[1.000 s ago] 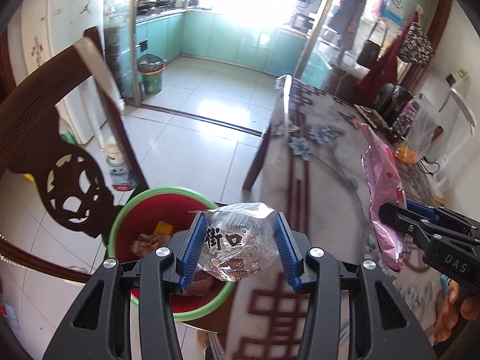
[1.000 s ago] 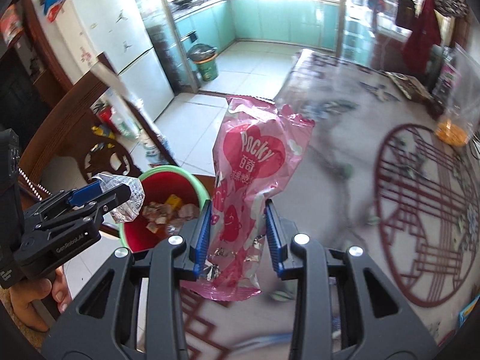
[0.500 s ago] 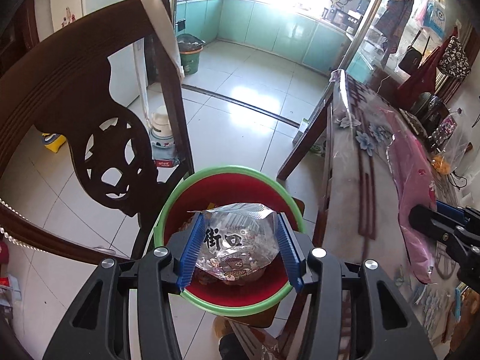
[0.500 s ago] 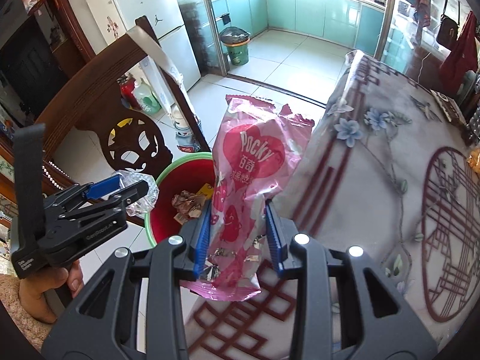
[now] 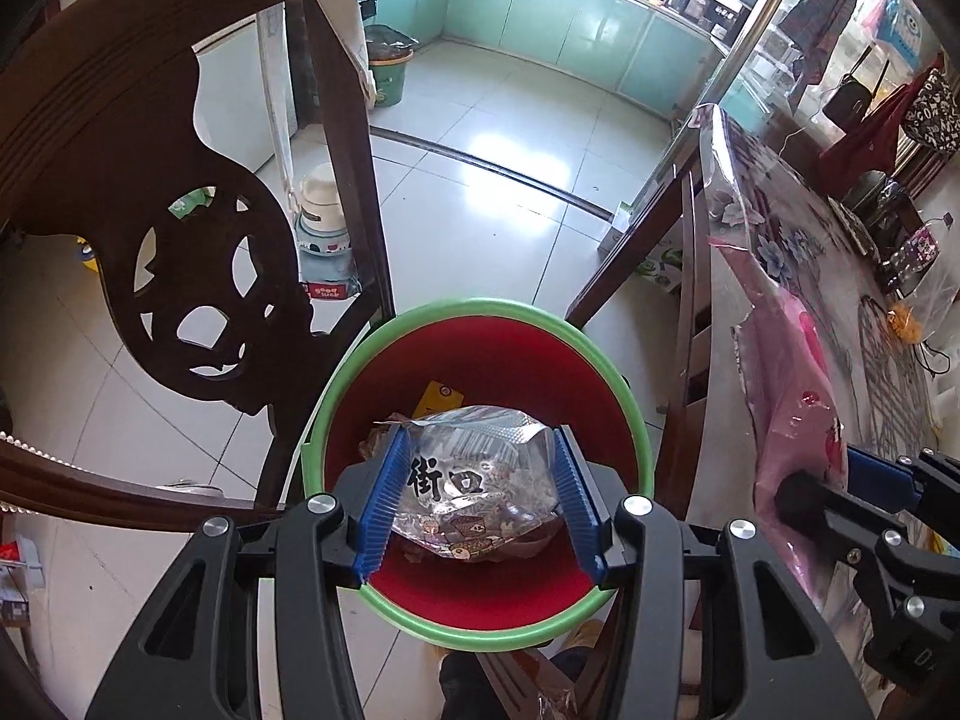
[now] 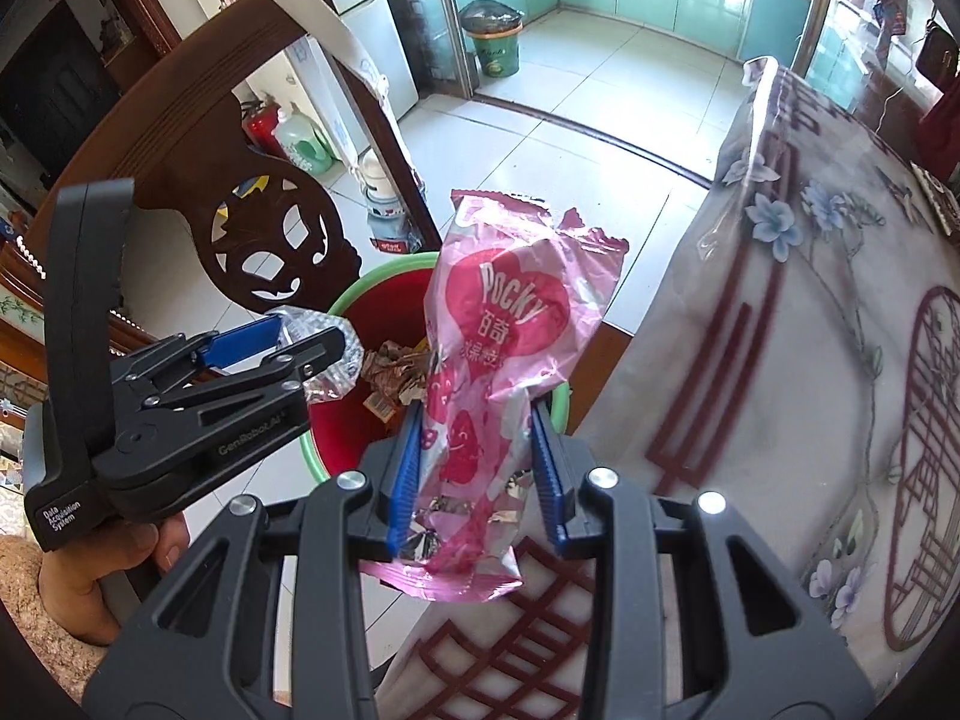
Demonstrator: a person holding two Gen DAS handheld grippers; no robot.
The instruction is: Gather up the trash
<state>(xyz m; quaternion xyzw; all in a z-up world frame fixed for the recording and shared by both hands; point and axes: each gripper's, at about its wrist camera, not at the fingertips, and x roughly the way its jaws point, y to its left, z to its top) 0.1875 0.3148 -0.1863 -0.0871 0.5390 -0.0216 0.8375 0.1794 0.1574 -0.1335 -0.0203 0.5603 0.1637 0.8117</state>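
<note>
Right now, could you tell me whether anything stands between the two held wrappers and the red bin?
Nothing visible blocks either. The silver wrapper in the left gripper hangs directly over the open bin. The pink wrapper in the right gripper is beside the rim, near the table edge.

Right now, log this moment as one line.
left gripper: holds silver wrapper over red bin | right gripper: holds pink Pocky bag

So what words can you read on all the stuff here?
"POCKY" and "百奇": pink wrapper held in the right tool.
"街口": silver wrapper held in the left tool.
"GenRobot.AI" and "Data Acquisition System": the left tool's body.
"good luck": red label on the floor.
The pink wrapper's smaller print: too blurred.
</note>
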